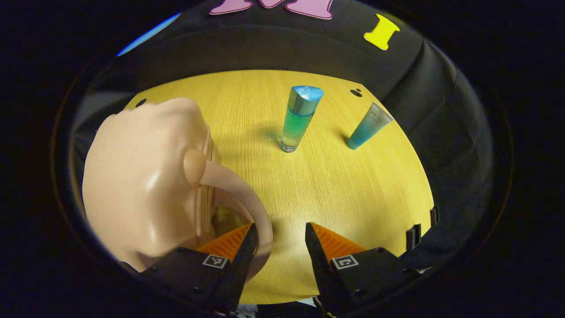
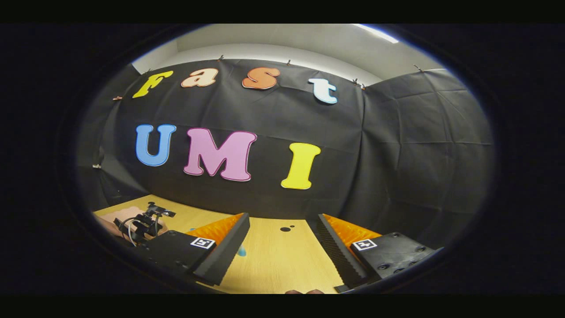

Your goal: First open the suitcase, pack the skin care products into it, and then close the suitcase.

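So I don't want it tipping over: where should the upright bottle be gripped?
Grip the bottle around its mid-body, coming in level from the near side. It stands upright on a narrow base, so a low-to-middle side pinch by the left hand-held gripper seems least likely to topple it.

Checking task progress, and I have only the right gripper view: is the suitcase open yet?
Observer: No. In the left gripper view the suitcase looks closed, its shells together.
Operator: Where are the products?
Observer: A bottle and a tube stand on the table, apart from the suitcase.
Operator: What is the left gripper doing?
Observer: The left gripper is open, with the suitcase's handle just inside one finger.
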Demonstrator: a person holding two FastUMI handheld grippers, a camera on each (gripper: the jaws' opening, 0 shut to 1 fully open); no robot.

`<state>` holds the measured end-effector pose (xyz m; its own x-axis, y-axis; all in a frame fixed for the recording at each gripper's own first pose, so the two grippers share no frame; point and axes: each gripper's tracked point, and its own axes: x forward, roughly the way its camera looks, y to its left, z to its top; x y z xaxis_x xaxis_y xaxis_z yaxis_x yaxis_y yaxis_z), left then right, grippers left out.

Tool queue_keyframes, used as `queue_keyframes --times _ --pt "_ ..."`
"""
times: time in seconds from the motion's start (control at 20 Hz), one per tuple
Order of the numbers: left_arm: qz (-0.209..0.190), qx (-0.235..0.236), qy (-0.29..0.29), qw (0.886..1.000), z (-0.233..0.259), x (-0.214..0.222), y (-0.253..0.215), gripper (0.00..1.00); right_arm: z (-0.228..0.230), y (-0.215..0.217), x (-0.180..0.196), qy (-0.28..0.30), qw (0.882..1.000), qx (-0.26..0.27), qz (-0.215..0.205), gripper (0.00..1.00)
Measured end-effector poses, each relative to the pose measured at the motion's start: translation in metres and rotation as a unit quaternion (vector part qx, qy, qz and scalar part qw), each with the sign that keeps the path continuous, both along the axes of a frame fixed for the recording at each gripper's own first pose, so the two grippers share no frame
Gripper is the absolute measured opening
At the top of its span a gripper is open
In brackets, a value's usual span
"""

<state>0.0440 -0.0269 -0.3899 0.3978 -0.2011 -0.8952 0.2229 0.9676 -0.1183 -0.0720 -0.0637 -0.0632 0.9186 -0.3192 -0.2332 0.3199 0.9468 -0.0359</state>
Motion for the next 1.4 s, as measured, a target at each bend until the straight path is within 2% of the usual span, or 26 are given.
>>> queue_keyframes --times 0.1,0.2,0.25,0.5,0.7,0.75,0.8,1.15,1.4 --pt "-0.023 0.025 -0.003 0.999 -0.003 0.003 0.013 0.58 -0.002 0.0 0.0 0.004 1.0 0.0 -0.001 0.96" --pt "-0.043 0.011 0.001 0.999 0.005 0.002 0.009 0.17 -0.004 0.001 -0.001 0.006 1.0 0.003 -0.001 0.96" --pt "-0.049 0.013 0.006 0.999 0.008 0.002 0.01 0.12 -0.005 0.002 0.0 0.008 1.0 0.005 0.001 0.96" --pt "-0.04 -0.009 0.004 0.999 0.058 0.007 0.019 0.09 0.001 0.018 0.01 0.001 1.0 0.0 0.026 0.96" --pt "-0.04 -0.036 -0.032 0.998 0.12 0.013 0.04 0.09 -0.002 0.033 0.018 0.0 0.999 0.005 0.042 0.96" --pt "-0.038 -0.041 -0.041 0.998 0.138 0.015 0.049 0.13 -0.002 0.035 0.019 -0.001 0.999 0.006 0.046 0.96" --pt "-0.034 -0.046 -0.052 0.997 0.155 0.017 0.061 0.09 -0.001 0.039 0.023 -0.003 0.999 0.007 0.049 0.96" --pt "0.034 -0.013 -0.141 0.989 0.255 0.029 0.189 0.08 0.001 0.068 0.044 -0.011 0.997 0.016 0.073 0.97" --pt "0.092 0.062 -0.19 0.975 0.281 0.045 0.312 0.09 0.003 0.093 0.059 -0.014 0.995 0.02 0.092 0.97"
